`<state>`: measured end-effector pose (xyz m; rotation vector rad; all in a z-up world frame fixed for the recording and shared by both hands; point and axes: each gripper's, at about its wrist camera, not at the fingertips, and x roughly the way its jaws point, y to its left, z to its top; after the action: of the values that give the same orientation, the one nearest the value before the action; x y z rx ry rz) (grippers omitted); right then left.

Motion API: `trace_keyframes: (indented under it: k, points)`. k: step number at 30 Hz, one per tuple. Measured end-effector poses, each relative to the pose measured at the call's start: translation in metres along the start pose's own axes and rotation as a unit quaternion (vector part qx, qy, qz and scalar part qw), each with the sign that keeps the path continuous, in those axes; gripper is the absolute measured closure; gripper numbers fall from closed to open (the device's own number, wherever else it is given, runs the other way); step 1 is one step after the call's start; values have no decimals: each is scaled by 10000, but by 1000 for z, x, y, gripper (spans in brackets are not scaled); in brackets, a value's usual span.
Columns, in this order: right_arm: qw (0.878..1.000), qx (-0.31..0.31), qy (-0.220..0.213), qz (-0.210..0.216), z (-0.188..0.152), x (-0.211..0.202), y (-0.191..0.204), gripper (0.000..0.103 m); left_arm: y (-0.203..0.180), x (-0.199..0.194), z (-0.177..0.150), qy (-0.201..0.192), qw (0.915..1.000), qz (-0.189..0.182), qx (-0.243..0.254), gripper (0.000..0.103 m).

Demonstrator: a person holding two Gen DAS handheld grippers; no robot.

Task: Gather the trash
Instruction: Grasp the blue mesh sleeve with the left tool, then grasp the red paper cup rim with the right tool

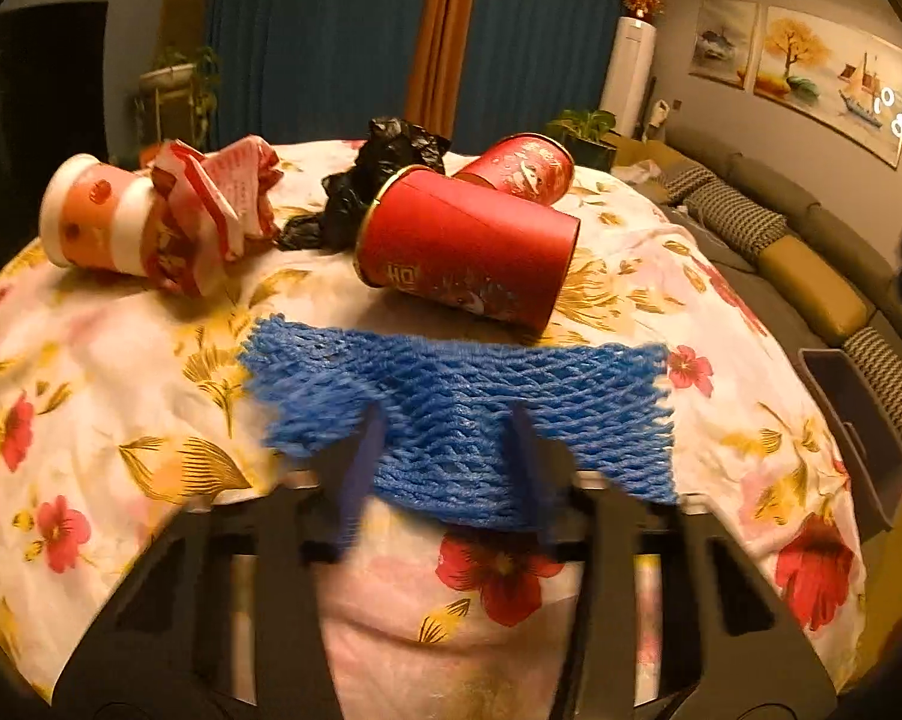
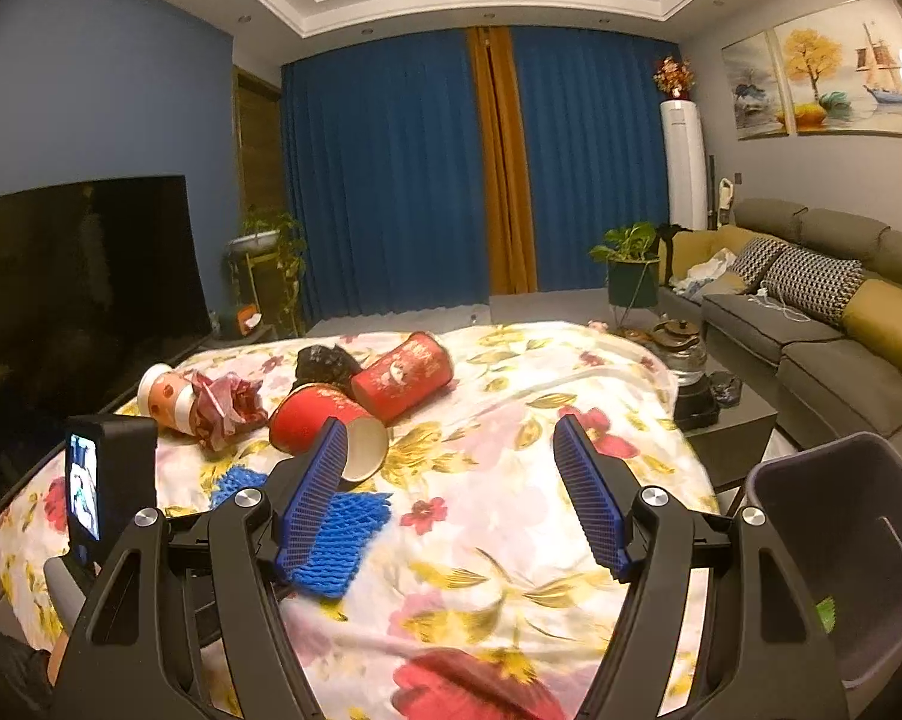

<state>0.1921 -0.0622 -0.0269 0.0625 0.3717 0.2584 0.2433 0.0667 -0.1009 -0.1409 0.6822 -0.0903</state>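
left gripper (image 1: 444,450) tilted down over the table, fingers narrowed on the near edge of the blue foam net (image 1: 463,414); net sits between the two blue pads and laps over both, looks pinched; motion blur on the tips so exact contact is soft; right gripper (image 2: 454,498) held lower-angled over the flowered tablecloth (image 2: 511,540), fingers spread wide with nothing between them; left pad of it overlaps the net in that view only, can't tell if touching; net is a flat blue mesh sleeve, frayed ends, lying at the near side of the table; behind it a red paper cup (image 1: 469,252) on its side, open mouth toward the right wrist camera; second red cup (image 1: 523,168) on its side just behind, touching or nearly; black plastic bag (image 1: 366,186) crumpled between the cups and a crushed red-white wrapper (image 1: 210,210); orange-white cup (image 1: 90,213) on its side at far left against the wrapper; grey bin (image 2: 847,546) beside the table at right, something green inside.
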Motion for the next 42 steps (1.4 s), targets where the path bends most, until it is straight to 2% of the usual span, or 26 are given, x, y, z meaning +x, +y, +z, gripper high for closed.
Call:
trace_keyframes:
  k: [2,5,11,14,18,21,27,34,38,42]
  points:
    - [10000,-16,81,43,-1,9,4,33,2,2,-1,18,9999,-129,-40,89]
    - [9997,-62,196,104,-4,19,13,38,0,0,-1,-17,9996,-266,-36,95]
    - [9992,-161,334,156,-5,35,26,47,4,-28,-1,-441,9988,-196,-101,95]
    - [9990,-150,377,202,-5,43,34,52,10,-46,-2,-673,9975,188,-96,95]
    - [9982,-190,502,260,-6,61,46,60,26,-60,1,-812,9950,512,-283,95]
    - [9974,-182,619,310,-8,74,54,66,37,-65,4,-872,9937,599,-361,95]
    - [9960,25,798,402,-4,99,61,70,48,-75,10,-991,9914,753,-413,95]
    - [9921,297,1119,482,-7,124,59,76,47,-74,15,-1045,9910,763,-348,95]
    - [9902,322,1241,545,-8,131,61,88,48,-73,16,-1029,9910,775,-358,95]
    - [9898,356,1242,592,-8,131,60,94,47,-71,16,-986,9913,788,-362,95]
